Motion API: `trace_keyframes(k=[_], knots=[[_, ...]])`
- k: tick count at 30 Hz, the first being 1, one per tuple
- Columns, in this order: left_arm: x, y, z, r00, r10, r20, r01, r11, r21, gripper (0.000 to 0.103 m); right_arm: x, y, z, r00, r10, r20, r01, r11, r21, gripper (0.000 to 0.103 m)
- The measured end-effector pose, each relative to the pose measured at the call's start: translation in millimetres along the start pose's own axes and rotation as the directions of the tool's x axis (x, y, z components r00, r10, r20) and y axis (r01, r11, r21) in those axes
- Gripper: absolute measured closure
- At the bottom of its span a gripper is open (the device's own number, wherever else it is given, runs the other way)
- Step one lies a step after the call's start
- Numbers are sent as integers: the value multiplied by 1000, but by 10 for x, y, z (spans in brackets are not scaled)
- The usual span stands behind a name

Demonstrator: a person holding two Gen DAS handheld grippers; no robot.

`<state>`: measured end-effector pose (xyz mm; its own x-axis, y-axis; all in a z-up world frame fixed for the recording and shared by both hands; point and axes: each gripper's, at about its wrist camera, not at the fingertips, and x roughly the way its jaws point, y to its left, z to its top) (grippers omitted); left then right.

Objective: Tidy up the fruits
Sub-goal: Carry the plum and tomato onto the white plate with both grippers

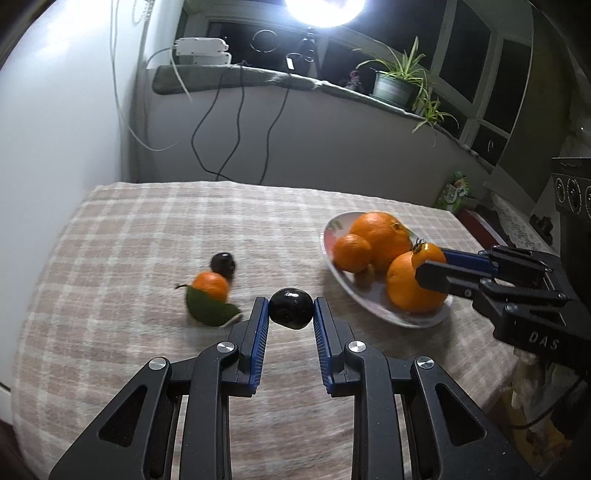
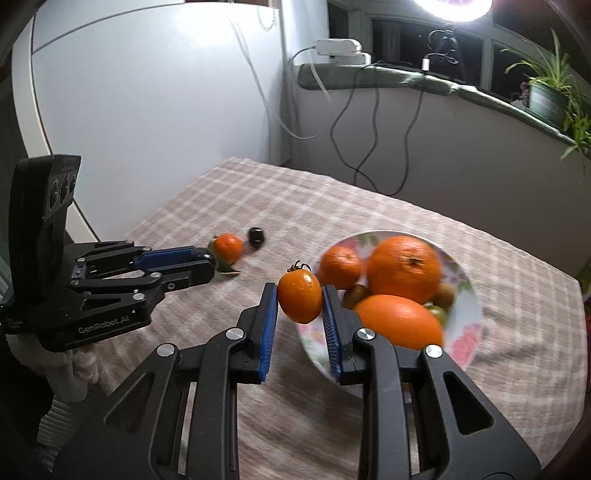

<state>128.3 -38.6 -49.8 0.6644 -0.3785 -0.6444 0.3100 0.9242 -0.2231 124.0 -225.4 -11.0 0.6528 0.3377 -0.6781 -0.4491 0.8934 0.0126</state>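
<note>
My left gripper (image 1: pixel 290 308) is shut on a dark plum (image 1: pixel 290 309) above the checked tablecloth. A second dark plum (image 1: pixel 223 264) and a small mandarin with a green leaf (image 1: pixel 209 286) lie on the cloth to its left. My right gripper (image 2: pixel 300 301) is shut on a small orange tomato (image 2: pixel 300 301) with a stem, held at the near left rim of the flowered plate (image 2: pixel 467 332). The plate holds a large orange (image 2: pixel 404 269), a mandarin (image 2: pixel 339 266), an oval orange fruit (image 2: pixel 399 321) and small tomatoes. The right gripper also shows in the left wrist view (image 1: pixel 430 264).
The table (image 1: pixel 147 229) stands against a white wall at the left. Behind it a ledge carries cables, a white box (image 1: pixel 201 48) and a potted plant (image 1: pixel 393 86). A bright lamp (image 1: pixel 325 9) shines above. The table's right edge drops off beyond the plate.
</note>
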Motion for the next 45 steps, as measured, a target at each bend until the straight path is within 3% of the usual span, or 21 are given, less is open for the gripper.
trace_keyframes(k=[18,29,45], knots=[[315,-539,72,997,-72,-32,73,996,49,80,-228,-712,-83,997,-77,22,74,992,106,78],[451,-655,100,996,-75,-51,78,995,56,80,-171,-1012,-134,995,-102,1,101,985,143,78],[589,-695,155,996,-57,-69,61,996,67,80,21,-1267,-160,996,-78,-32,83,980,183,78]])
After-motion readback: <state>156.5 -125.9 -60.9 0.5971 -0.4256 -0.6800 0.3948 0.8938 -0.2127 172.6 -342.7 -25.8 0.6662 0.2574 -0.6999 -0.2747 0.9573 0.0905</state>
